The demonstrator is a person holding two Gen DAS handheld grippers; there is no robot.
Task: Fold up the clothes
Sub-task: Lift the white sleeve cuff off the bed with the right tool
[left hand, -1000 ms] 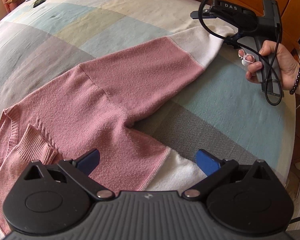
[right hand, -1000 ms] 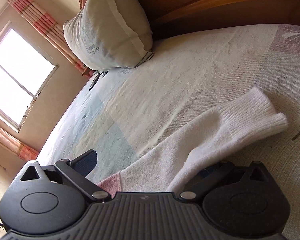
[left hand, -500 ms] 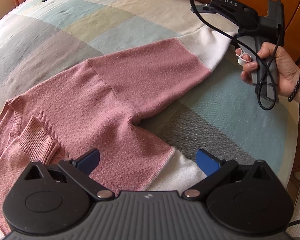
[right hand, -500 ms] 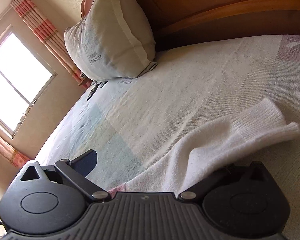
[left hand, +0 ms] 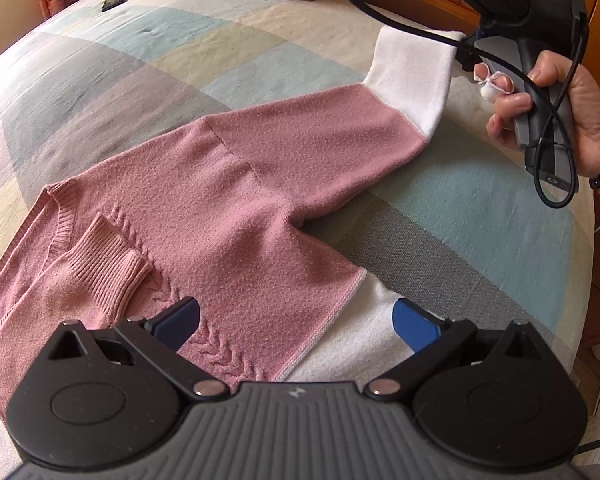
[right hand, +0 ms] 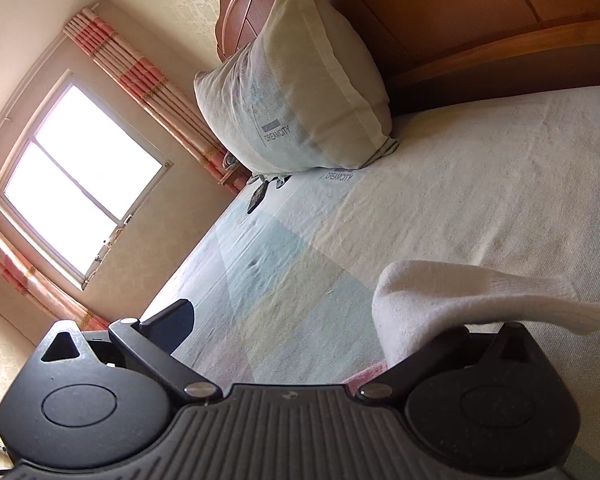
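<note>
A pink sweater (left hand: 236,200) with white ends lies spread on the bed, one pink ribbed cuff (left hand: 100,276) folded onto its chest. My left gripper (left hand: 296,320) hovers open low over the sweater's hem, where pink meets white, gripping nothing. The other sleeve (left hand: 328,148) stretches to the upper right, and its white end (left hand: 412,72) rises off the bed to my right gripper (left hand: 470,46), held by a hand (left hand: 572,120). In the right wrist view the white cuff (right hand: 480,296) drapes over the right finger and hides it. The left finger (right hand: 172,320) stands far out, so the right gripper (right hand: 312,320) is open.
The bed has a pastel checked cover (left hand: 180,60). A pillow (right hand: 296,92) leans on the wooden headboard (right hand: 480,20), with a dark remote (right hand: 258,198) near it. A window (right hand: 76,176) and striped curtains lie beyond. The bed edge (left hand: 584,280) runs down the right side.
The right gripper has risen and lifted the white sleeve end off the bed; the cuff now hangs over its finger. The left gripper stays open over the hem.
</note>
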